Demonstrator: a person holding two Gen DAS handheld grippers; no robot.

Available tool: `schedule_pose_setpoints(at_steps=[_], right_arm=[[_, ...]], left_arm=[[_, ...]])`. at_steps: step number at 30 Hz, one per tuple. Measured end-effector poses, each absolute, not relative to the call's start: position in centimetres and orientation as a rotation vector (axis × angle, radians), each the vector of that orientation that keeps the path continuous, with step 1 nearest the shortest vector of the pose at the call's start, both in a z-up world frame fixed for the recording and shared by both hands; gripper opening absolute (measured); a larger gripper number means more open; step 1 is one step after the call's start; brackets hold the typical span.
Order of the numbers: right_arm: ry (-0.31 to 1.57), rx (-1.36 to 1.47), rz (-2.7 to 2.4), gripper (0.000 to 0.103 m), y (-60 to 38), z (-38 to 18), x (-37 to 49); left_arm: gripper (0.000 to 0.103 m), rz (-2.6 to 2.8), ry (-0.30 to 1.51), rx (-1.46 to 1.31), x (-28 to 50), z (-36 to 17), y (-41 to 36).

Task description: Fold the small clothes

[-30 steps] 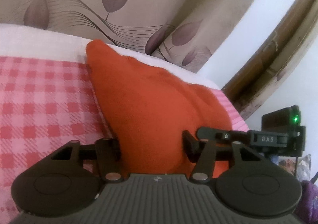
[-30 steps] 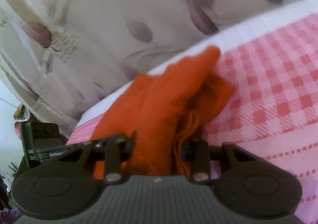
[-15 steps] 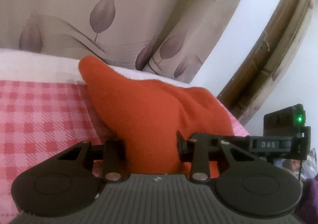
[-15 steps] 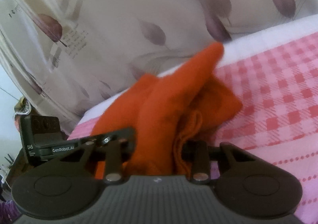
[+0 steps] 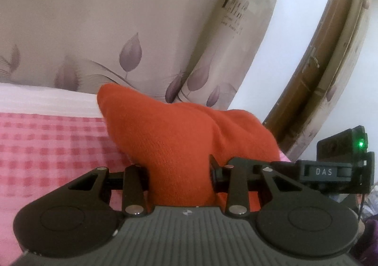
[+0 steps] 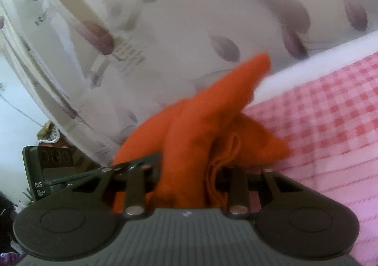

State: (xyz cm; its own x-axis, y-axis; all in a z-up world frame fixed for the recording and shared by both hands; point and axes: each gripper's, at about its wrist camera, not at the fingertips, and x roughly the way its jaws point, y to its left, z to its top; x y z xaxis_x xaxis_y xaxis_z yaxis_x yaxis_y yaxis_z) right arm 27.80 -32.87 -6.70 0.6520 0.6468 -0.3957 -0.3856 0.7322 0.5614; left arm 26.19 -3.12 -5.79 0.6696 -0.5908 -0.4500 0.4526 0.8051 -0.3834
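Orange knit fills the lower centre of both wrist views: the small garment [image 5: 186,138] is bunched between the fingers of the left gripper [image 5: 179,171], which are clenched on it, and another part of the same garment [image 6: 200,138] is pinched in the right gripper [image 6: 189,171]. Both sets of jaws have just been closing, with cloth between them. Beyond the fingers the garment stands up in a loose peak, its far tip pointing toward the upper middle of each frame, so it looks lifted off the pink checked bedspread [image 5: 52,143], not laid flat. By that reading the fold is barely begun: the piece is gripped at two points, no crisp crease shows, and it has yet to be laid down and smoothed. A drawstring loop [image 6: 234,145] hangs near the right fingers and could snag. Farther off, a leaf-patterned curtain [image 5: 132,30] hangs behind the bed.
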Motion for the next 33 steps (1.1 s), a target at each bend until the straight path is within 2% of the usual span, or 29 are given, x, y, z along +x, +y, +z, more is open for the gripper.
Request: schedule_pose_setpoints(at_steps=[17,33], right_arm=[[0.609,0.503,0.693,0.034,-26.4,-5.6,18.7],[0.615,0.543,0.711,0.034,-23.3,-7.4,14.7]], left_arm=[[0.037,-0.514,0.532,-0.131,14.9,-2.4,1.1],[0.037,-0.469,0.522,-0.103,10.1,-2.9,3.0]])
